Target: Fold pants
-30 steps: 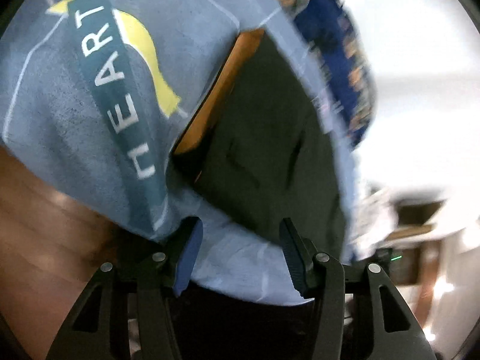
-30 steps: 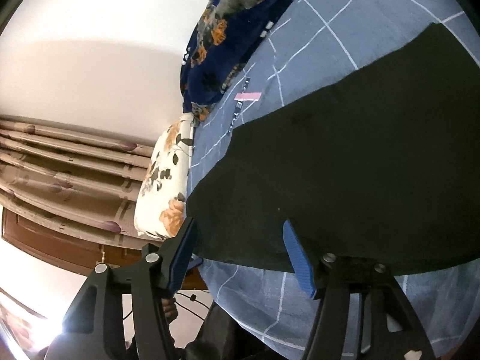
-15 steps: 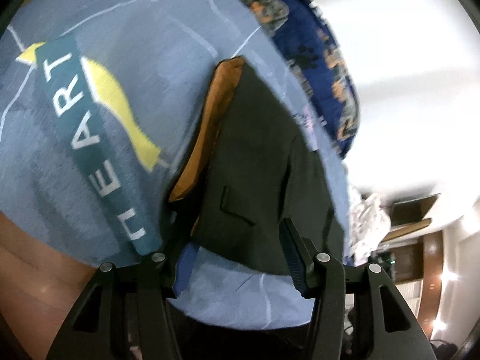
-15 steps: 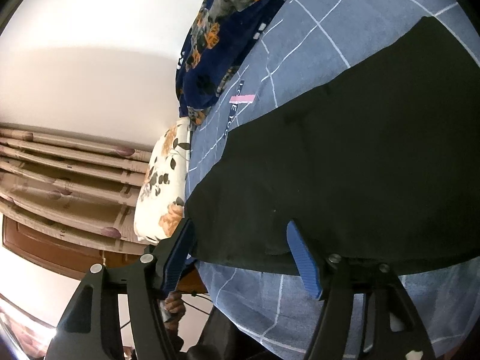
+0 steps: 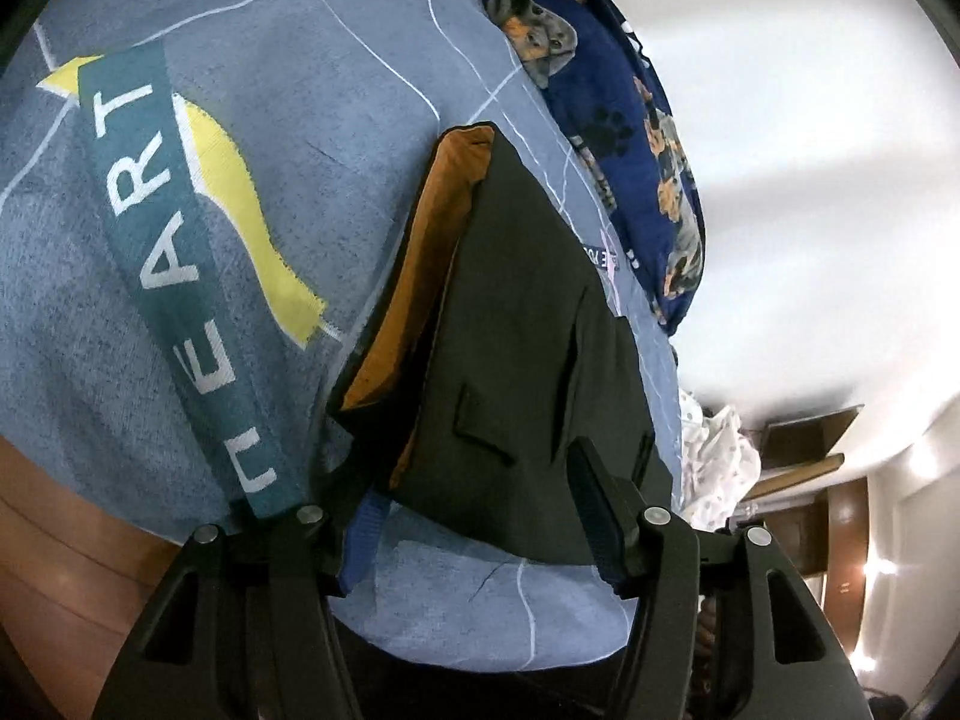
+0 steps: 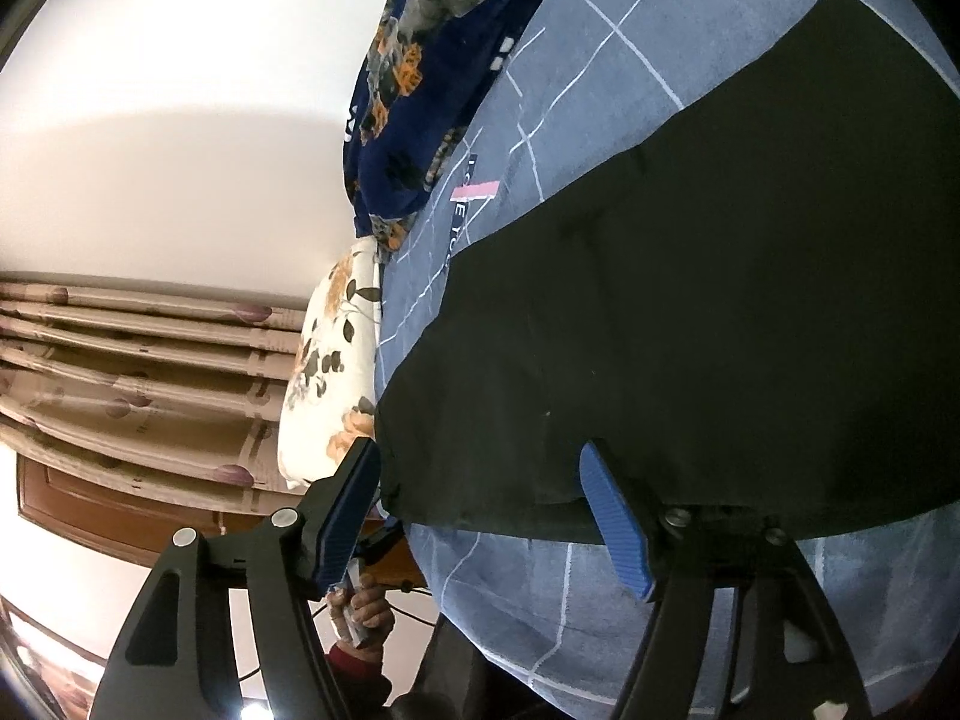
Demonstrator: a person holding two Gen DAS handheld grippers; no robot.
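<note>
Pants [image 5: 516, 348] flat on bedspread [image 5: 300, 120], lengthwise away.

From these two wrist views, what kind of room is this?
Most likely a bedroom: dark pants lie on a blue printed bedsheet, with a floral pillow at its edge and curtains behind.
</note>
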